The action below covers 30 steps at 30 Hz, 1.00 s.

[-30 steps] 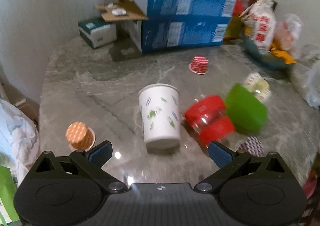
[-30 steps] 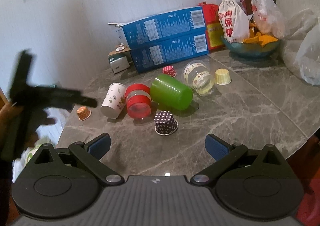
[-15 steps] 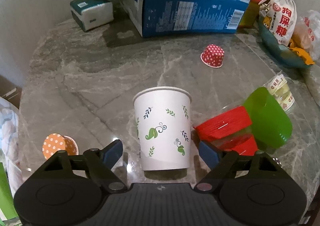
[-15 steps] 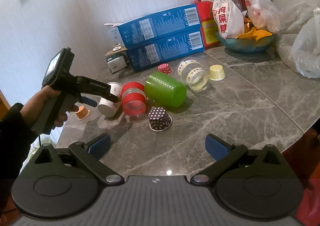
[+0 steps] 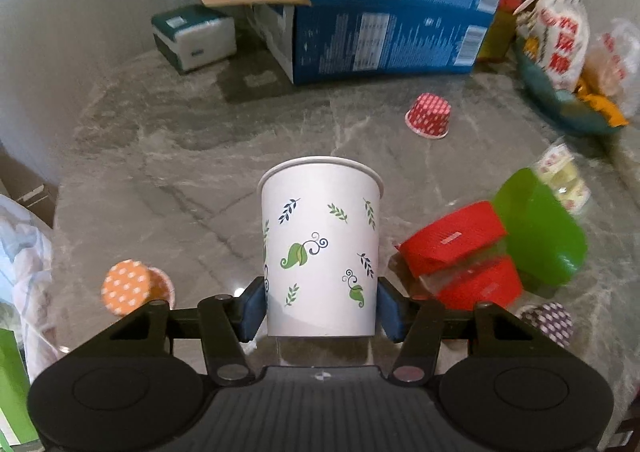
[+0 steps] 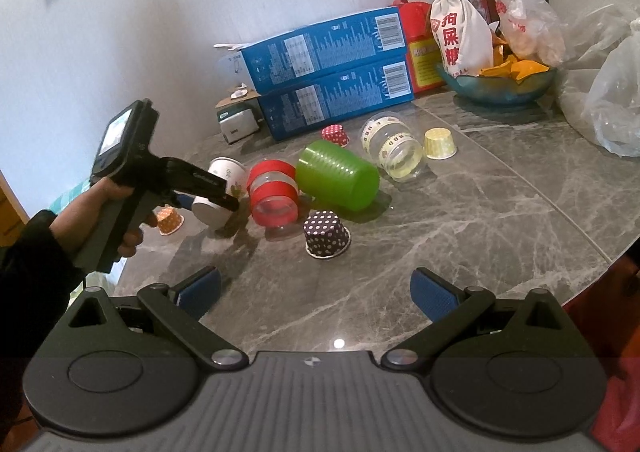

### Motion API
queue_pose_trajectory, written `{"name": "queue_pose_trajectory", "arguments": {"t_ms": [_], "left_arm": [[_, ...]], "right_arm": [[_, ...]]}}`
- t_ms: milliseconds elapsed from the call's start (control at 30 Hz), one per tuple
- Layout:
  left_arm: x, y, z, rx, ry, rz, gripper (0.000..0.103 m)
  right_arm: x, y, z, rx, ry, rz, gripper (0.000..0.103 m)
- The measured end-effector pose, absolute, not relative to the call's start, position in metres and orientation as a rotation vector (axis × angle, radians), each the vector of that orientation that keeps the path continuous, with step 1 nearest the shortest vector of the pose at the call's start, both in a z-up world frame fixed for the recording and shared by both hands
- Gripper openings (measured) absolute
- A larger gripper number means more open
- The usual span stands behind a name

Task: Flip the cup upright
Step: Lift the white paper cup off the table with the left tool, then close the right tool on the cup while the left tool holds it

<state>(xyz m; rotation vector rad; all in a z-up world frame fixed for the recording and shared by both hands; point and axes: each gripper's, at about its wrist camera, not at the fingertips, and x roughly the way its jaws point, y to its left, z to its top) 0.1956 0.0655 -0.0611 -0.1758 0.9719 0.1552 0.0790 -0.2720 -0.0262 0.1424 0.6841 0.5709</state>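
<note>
Left gripper has its blue pads pressed on both sides of the paper cup — a white cup with leaf prints, gripped low near its narrow base, rim at the far end. In the right wrist view the paper cup shows tilted, base toward the camera and off the marble table, caught between the left gripper's black fingers at about 10 o'clock.

Right gripper hangs over the near table edge, jaws spread wide, nothing between them.

Just past it, at 12 o'clock, a purple dotted cupcake liner sits mouth down. Beyond that a red-banded clear cup lies on its side, touching a green cup, also on its side. At 10 o'clock, an orange dotted liner sits near the person's left hand.

Further out — a clear jar with a printed band lies on its side, a yellow liner just beside it at 1 o'clock, a red dotted liner behind the green cup.

At the far wall, two blue boxes are stacked, with a small teal-and-white pack at their left end, and a teal bowl of snacks at 1 o'clock with a white drawstring bag leaning in it.
</note>
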Motion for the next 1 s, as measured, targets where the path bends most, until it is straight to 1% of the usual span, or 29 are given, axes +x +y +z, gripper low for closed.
{"name": "queue_pose_trajectory", "arguments": {"t_ms": [233,333,400,500,667,767,1000], "left_arm": [[0.115,0.054,0.000,-0.196,0.845,0.088,0.060],[0.075,0.038,0.014,-0.209,0.833,0.059,0.060],[0.054,0.028,0.007,-0.252,0.855,0.033,0.060],[0.037,0.008,-0.023,-0.288,0.922,0.013,0.060],[0.030,-0.023,-0.058,-0.309,0.953,0.007,0.059],[0.033,-0.034,-0.070,-0.327,0.977,-0.022,0.059],[0.031,-0.053,-0.084,-0.272,0.999,-0.013,0.059]], "right_arm": [[0.075,-0.272,-0.026,0.154,0.682,0.578,0.102],[0.073,-0.274,-0.025,0.155,0.681,0.571,0.102],[0.072,-0.278,-0.025,0.173,0.678,0.557,0.102],[0.071,-0.282,-0.029,0.223,0.688,0.562,0.102],[0.080,-0.276,-0.043,0.287,0.809,0.590,0.102],[0.085,-0.273,-0.048,0.315,0.863,0.598,0.102],[0.101,-0.253,-0.061,0.414,1.021,0.614,0.102]]}}
